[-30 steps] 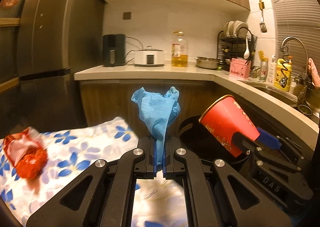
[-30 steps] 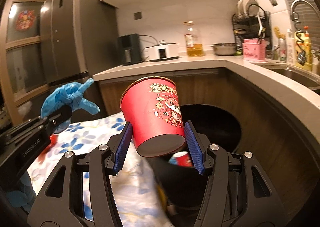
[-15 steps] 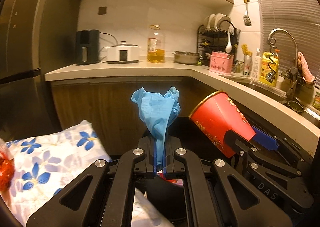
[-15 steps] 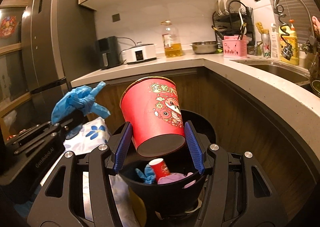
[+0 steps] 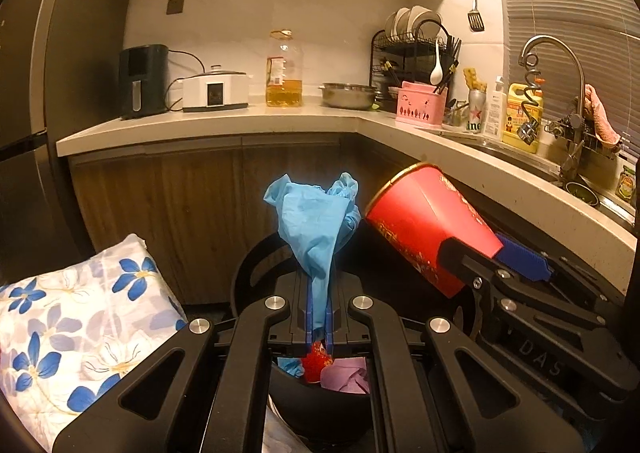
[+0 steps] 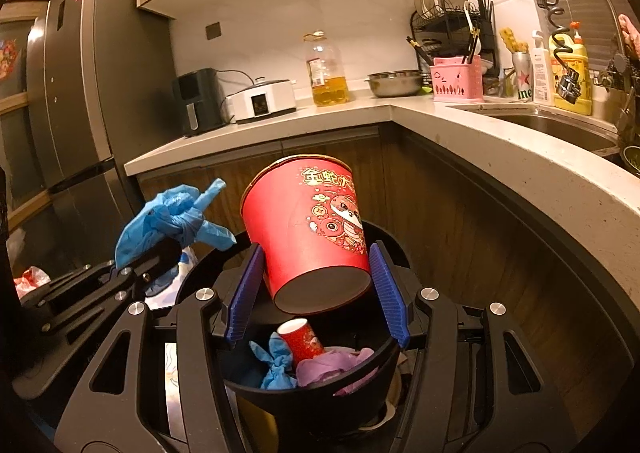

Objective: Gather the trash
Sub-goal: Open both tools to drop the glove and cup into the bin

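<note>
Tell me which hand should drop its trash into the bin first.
Right, probably. The right gripper holds the red cup directly above the black bin. The left gripper, shut on the blue glove, sits nearer the bin's edge.

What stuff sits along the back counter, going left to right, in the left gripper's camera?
Black air fryer → white cooker → oil bottle → metal bowl → pink basket → green can → yellow bottle → faucet.

Both claws (image 6: 316, 289) now over bin (image 6: 312, 385)
</note>
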A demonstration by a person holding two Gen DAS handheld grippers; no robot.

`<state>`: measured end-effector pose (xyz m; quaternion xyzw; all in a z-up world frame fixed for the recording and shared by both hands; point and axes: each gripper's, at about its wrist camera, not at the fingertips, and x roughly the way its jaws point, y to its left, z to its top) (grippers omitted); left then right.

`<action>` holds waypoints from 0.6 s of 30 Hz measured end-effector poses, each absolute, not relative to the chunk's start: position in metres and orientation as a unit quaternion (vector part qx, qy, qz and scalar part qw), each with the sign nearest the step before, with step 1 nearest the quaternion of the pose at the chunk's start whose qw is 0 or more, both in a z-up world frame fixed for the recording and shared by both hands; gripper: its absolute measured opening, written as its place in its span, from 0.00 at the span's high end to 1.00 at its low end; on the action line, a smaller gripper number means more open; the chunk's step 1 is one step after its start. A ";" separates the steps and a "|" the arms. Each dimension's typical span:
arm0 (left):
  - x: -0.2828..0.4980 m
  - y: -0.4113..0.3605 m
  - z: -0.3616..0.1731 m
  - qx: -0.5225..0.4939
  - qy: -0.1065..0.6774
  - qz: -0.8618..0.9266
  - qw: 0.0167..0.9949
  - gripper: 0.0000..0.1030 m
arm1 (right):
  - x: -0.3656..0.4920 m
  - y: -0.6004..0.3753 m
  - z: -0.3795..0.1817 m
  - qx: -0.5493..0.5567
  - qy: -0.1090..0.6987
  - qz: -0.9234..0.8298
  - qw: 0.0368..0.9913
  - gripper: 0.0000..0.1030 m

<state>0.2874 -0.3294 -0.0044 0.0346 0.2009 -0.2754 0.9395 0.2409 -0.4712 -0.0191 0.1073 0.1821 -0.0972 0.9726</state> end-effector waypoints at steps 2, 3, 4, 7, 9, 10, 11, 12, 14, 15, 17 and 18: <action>0.290 -0.331 -0.006 0.036 0.202 -0.274 0.939 0.96 | 0.244 -0.471 -0.020 0.106 0.183 -0.096 0.973 0.47; 0.291 -0.331 -0.007 0.036 0.205 -0.276 0.938 0.96 | 0.245 -0.471 -0.020 0.105 0.184 -0.097 0.973 0.47; 0.292 -0.331 -0.008 0.035 0.206 -0.276 0.938 0.96 | 0.246 -0.471 -0.021 0.106 0.184 -0.096 0.972 0.47; 0.298 -0.331 -0.010 0.035 0.213 -0.279 0.936 0.96 | 0.249 -0.472 -0.023 0.107 0.186 -0.098 0.972 0.47; 0.299 -0.330 -0.011 0.035 0.214 -0.282 0.935 0.96 | 0.251 -0.472 -0.024 0.110 0.188 -0.098 0.971 0.47; 0.299 -0.330 -0.011 0.034 0.213 -0.282 0.935 0.95 | 0.253 -0.472 -0.025 0.111 0.189 -0.097 0.971 0.47; 0.299 -0.330 -0.011 0.034 0.213 -0.284 0.934 0.92 | 0.253 -0.472 -0.025 0.111 0.190 -0.095 0.971 0.46; 0.299 -0.331 -0.012 0.037 0.212 -0.285 0.934 0.90 | 0.254 -0.473 -0.025 0.112 0.190 -0.094 0.971 0.46; 0.299 -0.331 -0.012 0.044 0.209 -0.279 0.936 0.76 | 0.255 -0.474 -0.026 0.115 0.193 -0.097 0.970 0.39; 0.299 -0.330 -0.013 0.045 0.209 -0.277 0.937 0.73 | 0.255 -0.476 -0.026 0.117 0.195 -0.099 0.969 0.36; 0.301 -0.325 -0.014 0.041 0.211 -0.267 0.940 0.60 | 0.255 -0.479 -0.027 0.119 0.197 -0.106 0.967 0.35; 0.301 -0.322 -0.013 0.039 0.211 -0.261 0.941 0.57 | 0.255 -0.480 -0.027 0.119 0.199 -0.109 0.967 0.33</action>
